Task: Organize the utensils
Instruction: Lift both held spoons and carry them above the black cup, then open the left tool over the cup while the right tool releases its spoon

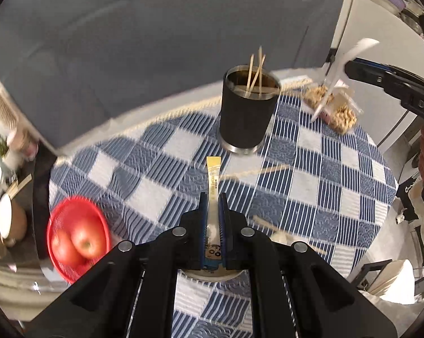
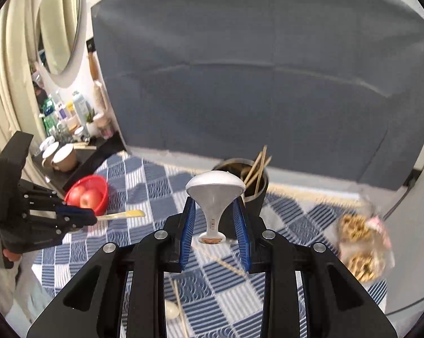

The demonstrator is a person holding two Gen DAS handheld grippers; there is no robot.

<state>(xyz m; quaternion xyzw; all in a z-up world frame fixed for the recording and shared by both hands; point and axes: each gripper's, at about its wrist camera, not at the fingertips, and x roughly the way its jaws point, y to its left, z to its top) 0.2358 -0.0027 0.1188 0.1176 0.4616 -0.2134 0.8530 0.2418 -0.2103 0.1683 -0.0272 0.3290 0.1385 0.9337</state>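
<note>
Gripping a yellow-handled utensil (image 1: pixel 212 186) in the closed left gripper (image 1: pixel 213 211), we are holding it at frame centre, below the black cup (image 1: pixel 247 115) holding chopsticks (image 1: pixel 255 69). We are also pinching a white spoon (image 2: pixel 214 197) in the right gripper (image 2: pixel 214 219), its bowl overlapping the cup at mid-frame.

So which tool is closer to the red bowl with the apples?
Left. The left tool, holding a yellowish utensil, sits right beside the red bowl. The right tool, holding a white spoon, is farther off, in front of the black cup.
</note>
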